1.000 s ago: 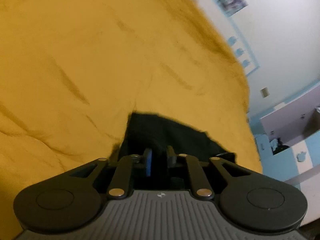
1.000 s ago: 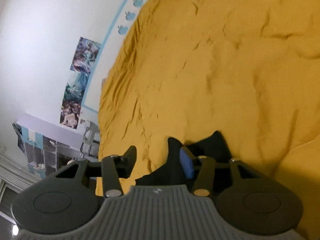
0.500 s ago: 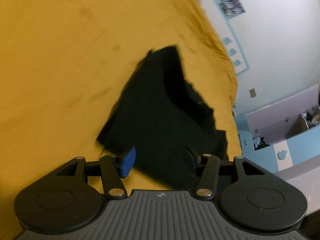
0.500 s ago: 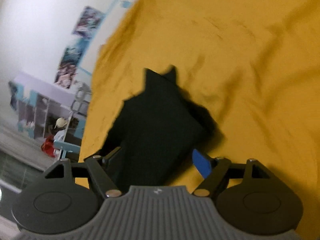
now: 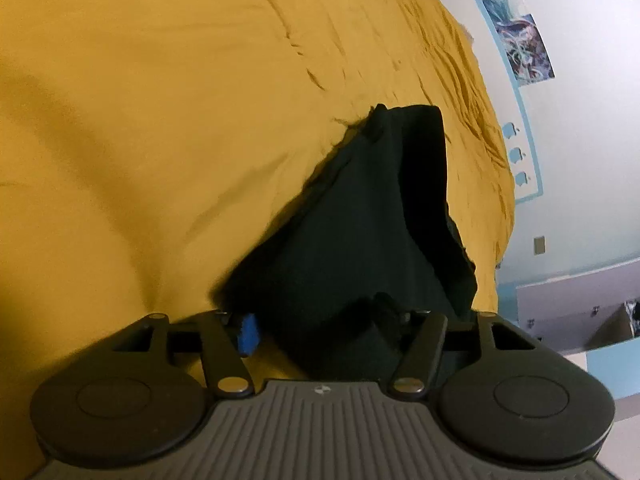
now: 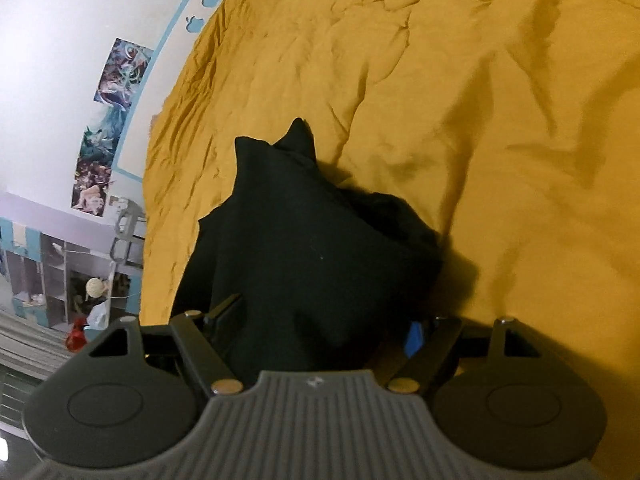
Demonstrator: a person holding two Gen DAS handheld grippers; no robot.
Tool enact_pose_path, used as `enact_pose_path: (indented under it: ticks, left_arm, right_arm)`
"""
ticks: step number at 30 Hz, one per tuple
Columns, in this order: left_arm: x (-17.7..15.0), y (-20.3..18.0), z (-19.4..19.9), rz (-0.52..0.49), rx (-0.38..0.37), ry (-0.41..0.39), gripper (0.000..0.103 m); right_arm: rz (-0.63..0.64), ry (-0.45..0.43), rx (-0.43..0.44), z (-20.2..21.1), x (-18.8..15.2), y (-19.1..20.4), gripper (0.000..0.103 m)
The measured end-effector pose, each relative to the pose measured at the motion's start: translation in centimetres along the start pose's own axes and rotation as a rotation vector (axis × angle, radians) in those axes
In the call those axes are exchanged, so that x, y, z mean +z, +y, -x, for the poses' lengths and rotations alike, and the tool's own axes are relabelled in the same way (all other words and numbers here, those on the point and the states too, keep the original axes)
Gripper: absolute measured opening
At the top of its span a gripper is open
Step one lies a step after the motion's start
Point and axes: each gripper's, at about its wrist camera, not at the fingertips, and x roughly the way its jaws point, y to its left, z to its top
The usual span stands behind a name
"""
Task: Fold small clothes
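Note:
A small black garment (image 5: 360, 232) lies crumpled on the yellow bedspread (image 5: 160, 100); it also shows in the right wrist view (image 6: 304, 248). My left gripper (image 5: 316, 324) is open, its jaws wide apart over the garment's near edge, and the cloth lies between them. My right gripper (image 6: 320, 328) is open too, its jaws spread around the garment's near end. Neither gripper holds the cloth. The garment's near edge is hidden under both grippers.
The yellow bedspread (image 6: 480, 120) is wrinkled and fills most of both views. A white wall with posters (image 6: 108, 112) borders the bed. Shelves and clutter (image 6: 60, 280) stand beyond the bed's edge, and a lilac cabinet (image 5: 580, 304) stands beside it.
One second ago my left gripper was shut on the garment. Both grippers then opened wide, the cloth dropped onto the bed, and both came back down close over it.

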Motion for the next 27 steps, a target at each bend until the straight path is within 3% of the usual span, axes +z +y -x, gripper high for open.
enact_pose_path:
  ticks: [3, 5, 6, 7, 8, 9, 15, 18, 22, 27]
  left_arm:
    - [0.2, -0.2, -0.7, -0.003, -0.013, -0.017, 0.065]
    - [0.1, -0.4, -1.0, -0.018, -0.038, -0.036, 0.046]
    - [0.0, -0.6, -1.2, -0.025, -0.043, -0.039, 0.018]
    - [0.0, -0.5, -1.4, -0.017, -0.054, -0.035, 0.016]
    - [-0.1, -0.3, -1.4, -0.003, -0.06, -0.044, 0.015]
    - [-0.2, -0.3, -1.3, -0.004, -0.063, -0.049, 0.013]
    - [0.4, -1.9, 0.6, -0.022, -0.125, -0.076, 0.008]
    - [0.5, -3.5, 2.4, -0.047, -0.17, -0.083, 0.008]
    - [-1.7, -4.3, 6.2, -0.116, -0.211, -0.074, 0.008]
    - [-5.9, -0.7, 8.6, -0.156, -0.144, 0.006, 0.008]
  right_arm:
    - [0.001, -0.005, -0.008, -0.7, 0.1, 0.4, 0.074]
    - [0.007, -0.009, -0.014, -1.0, 0.2, 0.7, 0.069]
    - [0.019, -0.013, -0.022, -1.0, 0.2, 0.9, 0.053]
    - [0.034, -0.014, -0.036, -1.0, 0.2, 1.0, 0.039]
    - [0.052, -0.004, -0.045, -1.3, 0.2, 1.1, 0.007]
    - [0.061, 0.011, -0.047, -1.4, 0.3, 1.0, 0.005]
    - [0.111, -0.028, -0.033, -0.5, 0.3, 2.7, 0.0]
    - [0.114, -0.056, 0.012, 1.7, 0.5, 3.9, 0.0]
    - [0.139, -0.053, 0.058, 6.2, -0.5, 4.6, 0.0]
    - [0.128, -0.015, 0.04, 11.7, -3.1, 0.5, 0.0]
